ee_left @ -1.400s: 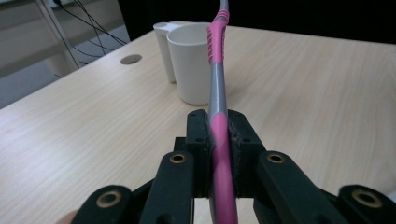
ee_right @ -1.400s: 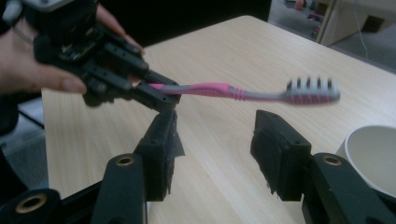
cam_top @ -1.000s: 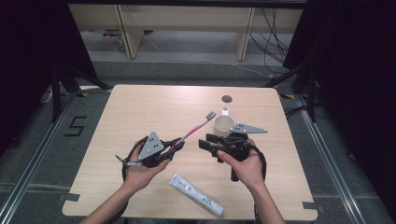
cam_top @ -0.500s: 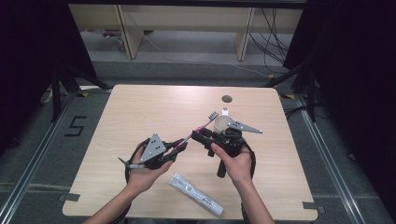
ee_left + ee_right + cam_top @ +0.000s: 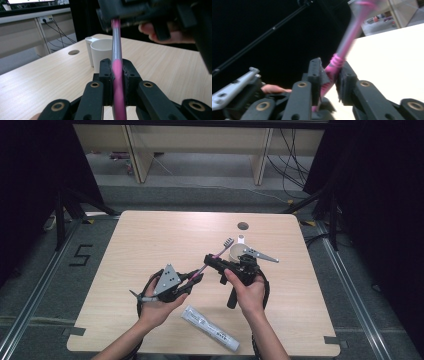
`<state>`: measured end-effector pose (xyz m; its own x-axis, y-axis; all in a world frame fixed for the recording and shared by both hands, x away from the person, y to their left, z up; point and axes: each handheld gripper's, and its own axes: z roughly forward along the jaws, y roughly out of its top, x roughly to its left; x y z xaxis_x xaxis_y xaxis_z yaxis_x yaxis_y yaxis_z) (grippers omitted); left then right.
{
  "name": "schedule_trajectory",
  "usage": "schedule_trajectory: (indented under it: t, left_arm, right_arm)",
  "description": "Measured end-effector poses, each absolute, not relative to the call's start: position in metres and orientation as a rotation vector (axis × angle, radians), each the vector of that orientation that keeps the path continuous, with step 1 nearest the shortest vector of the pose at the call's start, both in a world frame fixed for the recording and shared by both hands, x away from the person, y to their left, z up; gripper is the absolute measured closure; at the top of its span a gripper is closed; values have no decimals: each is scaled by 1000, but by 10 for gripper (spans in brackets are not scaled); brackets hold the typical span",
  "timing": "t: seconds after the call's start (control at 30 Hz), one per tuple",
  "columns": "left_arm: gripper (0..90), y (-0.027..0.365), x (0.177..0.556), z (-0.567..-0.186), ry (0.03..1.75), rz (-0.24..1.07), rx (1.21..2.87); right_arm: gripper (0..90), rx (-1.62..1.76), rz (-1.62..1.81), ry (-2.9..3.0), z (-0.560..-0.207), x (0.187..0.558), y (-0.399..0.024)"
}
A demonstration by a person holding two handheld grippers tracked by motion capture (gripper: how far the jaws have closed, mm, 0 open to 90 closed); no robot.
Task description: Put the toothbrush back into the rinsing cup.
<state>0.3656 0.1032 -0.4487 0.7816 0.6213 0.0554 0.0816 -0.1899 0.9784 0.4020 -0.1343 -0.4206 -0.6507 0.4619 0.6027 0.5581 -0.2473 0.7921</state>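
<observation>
A pale wooden worktop (image 5: 150, 235) stands on grey floor (image 5: 45, 285), black curtains (image 5: 380, 195) either side, wooden shelving (image 5: 200, 140) behind.

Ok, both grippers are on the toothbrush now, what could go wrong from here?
1. The toothbrush is clamped by the left gripper and the right gripper, whose jaws have just been closing on it. If the hands pull apart or twist, the thin handle may bend or slip.
2. The white cup stands close behind the right gripper; a swing could tip it.
3. The toothpaste tube lies below the hands, so a lowered wrist might knock it.
</observation>
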Motion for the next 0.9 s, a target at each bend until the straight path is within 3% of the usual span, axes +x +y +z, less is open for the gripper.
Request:
schedule_trajectory:
  t: [0.23,0.43,0.5,0.9]
  left_arm:
    - [737,96,369,-455,555,513,1764]
    - [478,94,371,-460,559,504,1787]
    - [441,97,371,-459,567,511,1800]
    - [368,135,366,-463,615,563,1802]
  right_arm:
    - [806,-1240,-2062,-1921,-413,398,-130]
    - [806,-1232,-2125,-2084,-397,394,-133]
    - [806,-1248,-2139,-2111,-395,394,-136]
    - [805,-1365,-2211,-2255,-378,397,-166]
